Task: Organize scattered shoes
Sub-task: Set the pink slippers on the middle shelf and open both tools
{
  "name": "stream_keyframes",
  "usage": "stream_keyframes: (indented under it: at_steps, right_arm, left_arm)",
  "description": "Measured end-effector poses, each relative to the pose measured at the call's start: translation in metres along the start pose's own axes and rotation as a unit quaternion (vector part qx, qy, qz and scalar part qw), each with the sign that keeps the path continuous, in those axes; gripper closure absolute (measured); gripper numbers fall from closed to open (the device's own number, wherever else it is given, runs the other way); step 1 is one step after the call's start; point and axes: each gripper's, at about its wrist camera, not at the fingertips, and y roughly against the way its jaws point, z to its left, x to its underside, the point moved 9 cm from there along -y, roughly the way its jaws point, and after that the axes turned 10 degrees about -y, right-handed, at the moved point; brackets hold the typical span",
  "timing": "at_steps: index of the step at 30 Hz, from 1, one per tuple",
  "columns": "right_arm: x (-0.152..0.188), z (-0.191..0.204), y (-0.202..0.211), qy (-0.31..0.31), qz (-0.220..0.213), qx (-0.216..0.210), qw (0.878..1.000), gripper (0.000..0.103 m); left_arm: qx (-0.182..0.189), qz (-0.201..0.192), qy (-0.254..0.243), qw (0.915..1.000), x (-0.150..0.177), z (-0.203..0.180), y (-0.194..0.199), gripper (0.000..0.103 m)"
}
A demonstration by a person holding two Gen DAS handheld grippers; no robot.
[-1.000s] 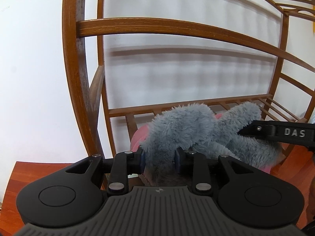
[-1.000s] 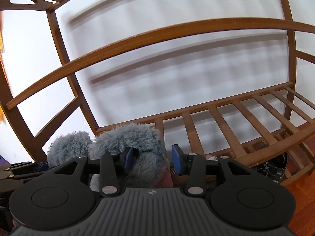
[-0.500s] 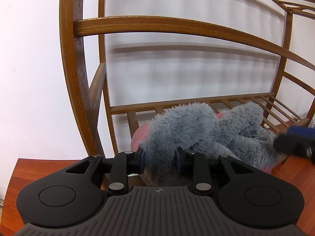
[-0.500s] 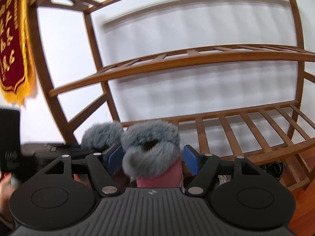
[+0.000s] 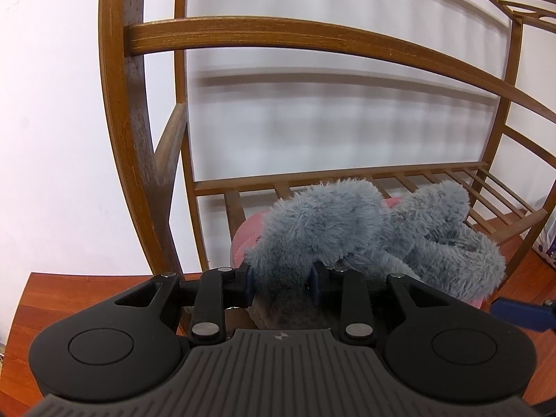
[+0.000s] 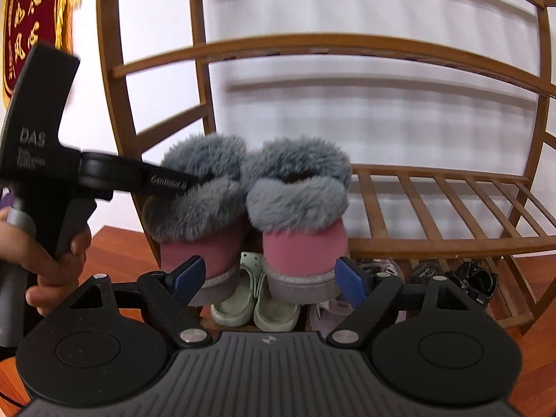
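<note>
Both fuzzy slippers sit side by side on rack shelf (image 6: 434, 239). My left hand-held gripper (image 5: 282, 283) pinching left slipper (image 5: 312, 222) fur to steady it. Right hand-held gripper (image 6: 274, 276) opening, letting right slipper (image 6: 299, 215) go.

Two pink slippers with grey fur cuffs stand side by side, heels toward the camera, at the left end of a slatted shelf of the wooden shoe rack (image 6: 451, 243). The right gripper (image 6: 274, 278) is opening, its blue pads clear of the right slipper (image 6: 299, 229) in front of them. From the left, the left gripper (image 6: 166, 182), held by a hand (image 6: 45, 260), reaches into the fur of the left slipper (image 6: 198, 215). Pale green clogs (image 6: 253, 299) sit on the level below. A red banner (image 6: 31, 17) hangs far left.
</note>
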Motion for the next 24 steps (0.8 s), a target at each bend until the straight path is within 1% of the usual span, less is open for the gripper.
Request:
stream_keyframes:
  at_steps: [2, 4, 9, 11, 14, 15, 20, 24]
  right_arm:
    - [0.002, 0.005, -0.007, 0.008, 0.001, 0.008, 1.000, 0.017]
    - [0.004, 0.009, -0.013, 0.016, 0.000, 0.019, 1.000, 0.014]
    - [0.002, 0.015, -0.020, 0.020, -0.011, 0.030, 0.999, 0.011]
    - [0.001, 0.016, -0.022, 0.019, -0.013, 0.030, 0.999, 0.011]
    - [-0.002, 0.018, -0.025, 0.017, -0.015, 0.031, 0.999, 0.011]
    - [-0.003, 0.018, -0.027, 0.015, -0.015, 0.030, 0.999, 0.011]
    - [-0.011, 0.018, -0.036, 0.006, -0.017, 0.023, 1.000, 0.012]
    - [-0.013, 0.019, -0.041, 0.007, -0.016, 0.020, 1.000, 0.016]
  left_arm:
    - [0.001, 0.000, 0.002, 1.0000, 0.000, 0.001, 0.000, 0.070]
    - [0.002, 0.000, 0.002, 1.0000, 0.000, 0.001, -0.001, 0.070]
    - [0.006, 0.001, 0.011, 0.9999, -0.002, 0.005, -0.001, 0.070]
    - [0.005, -0.003, 0.008, 0.9999, -0.005, 0.005, 0.004, 0.068]
    - [0.007, -0.009, 0.006, 0.9999, -0.007, 0.006, 0.013, 0.060]
    - [0.008, -0.012, 0.006, 0.9999, -0.008, 0.007, 0.018, 0.059]
    - [0.011, -0.022, 0.012, 0.9996, -0.008, 0.017, 0.042, 0.059]
    - [0.006, -0.019, 0.020, 0.9996, 0.005, 0.028, 0.058, 0.059]
